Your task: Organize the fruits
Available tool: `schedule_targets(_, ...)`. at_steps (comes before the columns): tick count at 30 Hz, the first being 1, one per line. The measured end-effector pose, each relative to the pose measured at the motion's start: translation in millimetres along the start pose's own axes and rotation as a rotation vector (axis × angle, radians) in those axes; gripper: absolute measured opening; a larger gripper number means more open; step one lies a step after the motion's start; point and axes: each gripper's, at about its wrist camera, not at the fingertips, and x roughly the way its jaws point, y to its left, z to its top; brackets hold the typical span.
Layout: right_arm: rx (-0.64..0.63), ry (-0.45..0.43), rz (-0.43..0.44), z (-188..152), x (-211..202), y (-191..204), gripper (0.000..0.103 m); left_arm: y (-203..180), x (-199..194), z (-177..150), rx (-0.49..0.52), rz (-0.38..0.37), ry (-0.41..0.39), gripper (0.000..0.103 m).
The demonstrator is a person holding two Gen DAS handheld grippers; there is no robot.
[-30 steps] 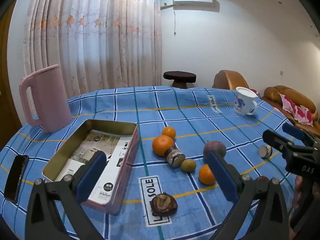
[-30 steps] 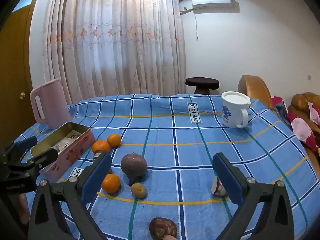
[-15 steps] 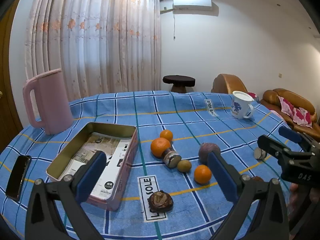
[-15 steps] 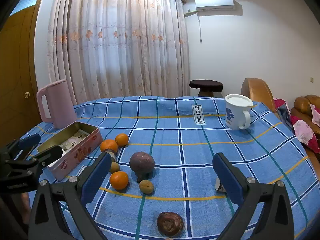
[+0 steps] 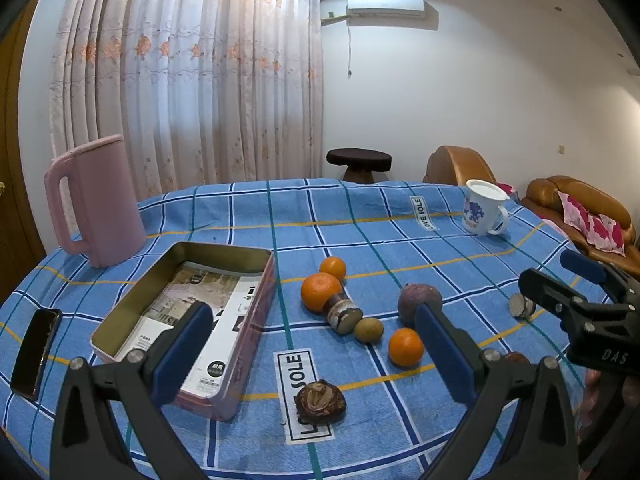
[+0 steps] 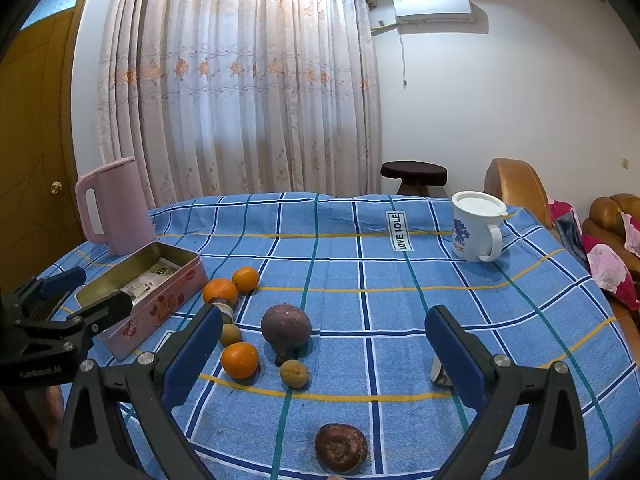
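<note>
Both tools, left [image 5: 312, 344] and right [image 6: 324, 344], spread, empty; centre round orange tangerine [image 5: 405, 346] right of open pink rectangular tin [image 5: 256, 320], clamp gently.

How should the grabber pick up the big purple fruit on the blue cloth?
Grip the purple fruit across its round middle, coming down from above with the right gripper, whose fingers are open wide. It bulges evenly, so the widest part probably holds best. Its right side is free; an orange and a small brown fruit sit close on the near-left.

Soft daylight through curtains [image 6: 240, 92], sharp focus, faint shadows, fisheye-bent dark corners
</note>
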Motion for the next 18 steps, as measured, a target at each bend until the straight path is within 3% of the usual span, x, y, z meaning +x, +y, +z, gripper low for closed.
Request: schedule_targets(18,0.006,0.001,0.01,-3.0,-2.5,1.6,0.102,0.5,0.6,-2.7,-0.002,0.002,0.004,0.103)
